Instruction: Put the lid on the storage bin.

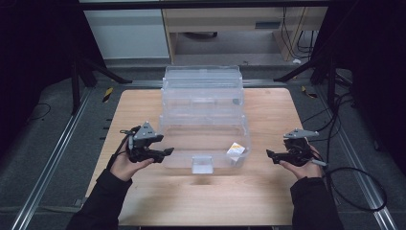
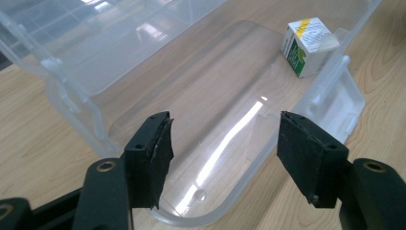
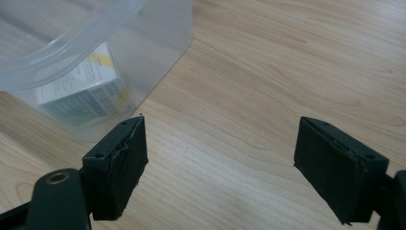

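Now both hands sit low at the desk (image 1: 143,201), one either side of a clear plastic box (image 1: 205,143) at the centre. Left tongs (image 1: 165,152) at about nine o'clock of the box, just beside its left wall; jaws spread wide, nothing between them. Right tongs (image 1: 272,154) at three o'clock, a little apart from the right wall; jaws equally wide, bare wood between them in the right gripper view.

Box lid (image 1: 202,86) stands thrown back toward twelve o'clock. Inside, a small white carton (image 1: 236,151) with green and yellow print rests on the floor of the box, in the corner at roughly four o'clock, close to the right wall.

Judged step: closing the box, or else lifting the carton out; which, I cannot tell.

To do either well:
- For the carton, the right tongs are nearer; come over the rim from above and grip it across two flat faces.
- For the lid, take both far corners together and bring it down evenly.
- Clear walls are hard to read; approach slowly.
- Mind the front latch (image 1: 201,164) at six o'clock.
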A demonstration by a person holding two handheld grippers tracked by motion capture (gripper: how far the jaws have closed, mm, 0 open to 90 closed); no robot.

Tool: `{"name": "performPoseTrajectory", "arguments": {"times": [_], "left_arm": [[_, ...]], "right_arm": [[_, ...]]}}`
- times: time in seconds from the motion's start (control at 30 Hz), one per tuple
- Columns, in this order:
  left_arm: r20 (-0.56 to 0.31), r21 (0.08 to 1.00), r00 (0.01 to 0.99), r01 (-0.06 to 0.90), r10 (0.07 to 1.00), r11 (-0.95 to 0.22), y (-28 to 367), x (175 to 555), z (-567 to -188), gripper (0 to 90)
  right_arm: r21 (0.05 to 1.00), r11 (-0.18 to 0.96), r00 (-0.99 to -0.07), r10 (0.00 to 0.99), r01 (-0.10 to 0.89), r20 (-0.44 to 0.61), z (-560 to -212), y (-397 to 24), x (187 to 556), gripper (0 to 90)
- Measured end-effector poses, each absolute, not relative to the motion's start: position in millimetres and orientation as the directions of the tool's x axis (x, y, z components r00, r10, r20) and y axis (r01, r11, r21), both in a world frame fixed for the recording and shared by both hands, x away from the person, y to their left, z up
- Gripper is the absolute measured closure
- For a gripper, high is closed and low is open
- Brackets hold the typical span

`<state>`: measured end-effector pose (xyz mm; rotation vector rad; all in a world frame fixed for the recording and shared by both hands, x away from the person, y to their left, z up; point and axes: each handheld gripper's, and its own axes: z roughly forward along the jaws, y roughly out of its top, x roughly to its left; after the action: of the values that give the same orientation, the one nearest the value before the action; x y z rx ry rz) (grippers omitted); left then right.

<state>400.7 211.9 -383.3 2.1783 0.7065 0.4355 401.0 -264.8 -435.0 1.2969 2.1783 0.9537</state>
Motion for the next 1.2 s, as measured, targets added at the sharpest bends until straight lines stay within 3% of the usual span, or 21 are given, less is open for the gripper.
{"name": "performPoseTrajectory", "arguments": {"times": [0.27,0.63,1.2], "left_arm": [[0.047,0.761,0.828,0.332,0.558,-0.557,193.4,406.4,-378.8,39.7],[0.104,0.715,0.88,0.258,0.464,-0.65,165.6,409.6,-376.4,40.3],[0.056,0.645,0.937,0.229,0.344,-0.729,133.4,418.7,-390.6,43.4]], "right_arm": [[0.733,0.325,-0.467,0.884,0.597,-0.012,-439.7,-267.1,402.7,19.3],[0.724,0.33,-0.473,0.881,0.606,-0.006,-442.8,-269.4,404.4,19.3],[0.712,0.344,-0.483,0.875,0.612,-0.008,-445.5,-268.1,406.2,19.8]]}}
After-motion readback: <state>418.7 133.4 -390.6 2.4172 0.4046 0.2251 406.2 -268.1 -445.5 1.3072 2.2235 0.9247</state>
